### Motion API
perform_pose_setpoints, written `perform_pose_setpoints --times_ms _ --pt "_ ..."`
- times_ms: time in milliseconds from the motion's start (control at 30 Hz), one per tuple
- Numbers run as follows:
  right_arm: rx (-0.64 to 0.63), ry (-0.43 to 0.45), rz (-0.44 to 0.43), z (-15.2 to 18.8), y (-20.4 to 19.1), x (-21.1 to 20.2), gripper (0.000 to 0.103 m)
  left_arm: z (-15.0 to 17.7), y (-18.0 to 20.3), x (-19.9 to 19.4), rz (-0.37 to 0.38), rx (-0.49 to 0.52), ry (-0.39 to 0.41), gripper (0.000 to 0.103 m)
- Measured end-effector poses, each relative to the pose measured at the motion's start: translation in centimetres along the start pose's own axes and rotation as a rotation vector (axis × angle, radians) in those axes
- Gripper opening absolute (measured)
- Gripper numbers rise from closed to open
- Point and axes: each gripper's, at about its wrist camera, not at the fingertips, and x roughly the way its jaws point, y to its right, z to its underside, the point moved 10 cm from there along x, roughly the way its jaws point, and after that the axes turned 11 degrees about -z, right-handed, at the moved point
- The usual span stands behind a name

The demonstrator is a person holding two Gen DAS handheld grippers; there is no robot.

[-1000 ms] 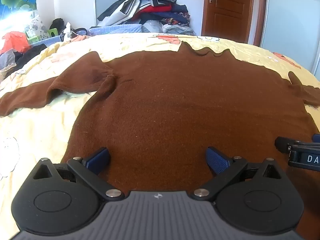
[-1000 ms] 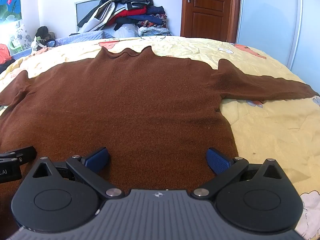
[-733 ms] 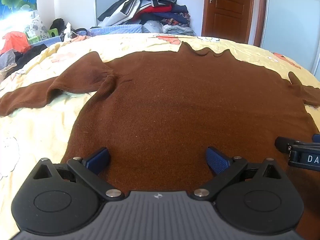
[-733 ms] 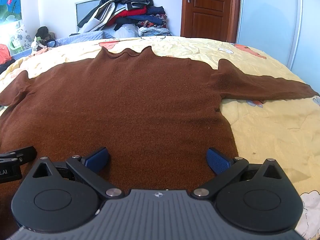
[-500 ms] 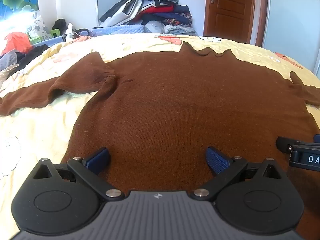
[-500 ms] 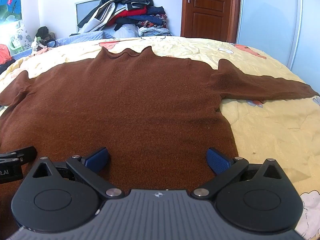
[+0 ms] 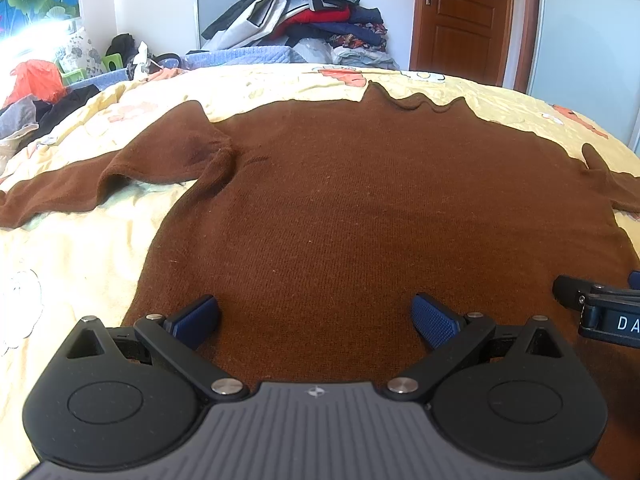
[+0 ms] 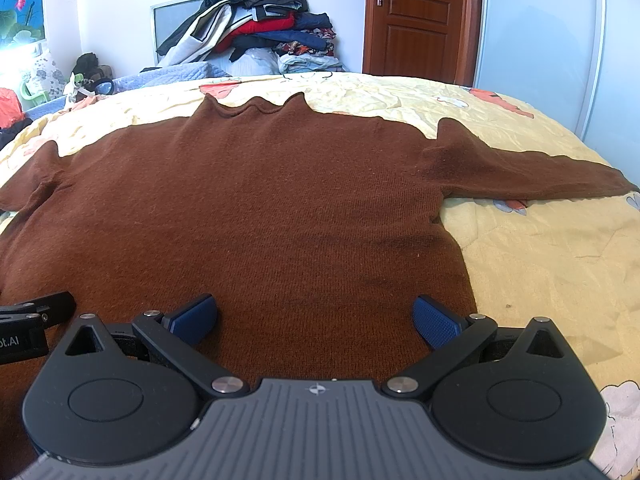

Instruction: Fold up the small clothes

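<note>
Brown sweater lies flat ahead, collar far, hem nearest — left gripper and right gripper side by side over the hem, both wide apart, empty.

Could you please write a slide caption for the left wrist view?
Open left hand-held gripper poised over the hem of a brown sweater spread flat on a yellow quilt.

Plain dark brown sweater on a pale yellow quilt with orange cartoon prints; grippers are black with blue textured pads.
</note>
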Motion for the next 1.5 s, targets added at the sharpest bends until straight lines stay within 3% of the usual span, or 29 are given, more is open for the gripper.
perform_pose_setpoints --times_ms 1500 --pt "-0.004 0.001 0.004 0.37 0.03 0.18 0.103 0.08 -0.05 0.18 0.017 0.004 0.004 0.103"
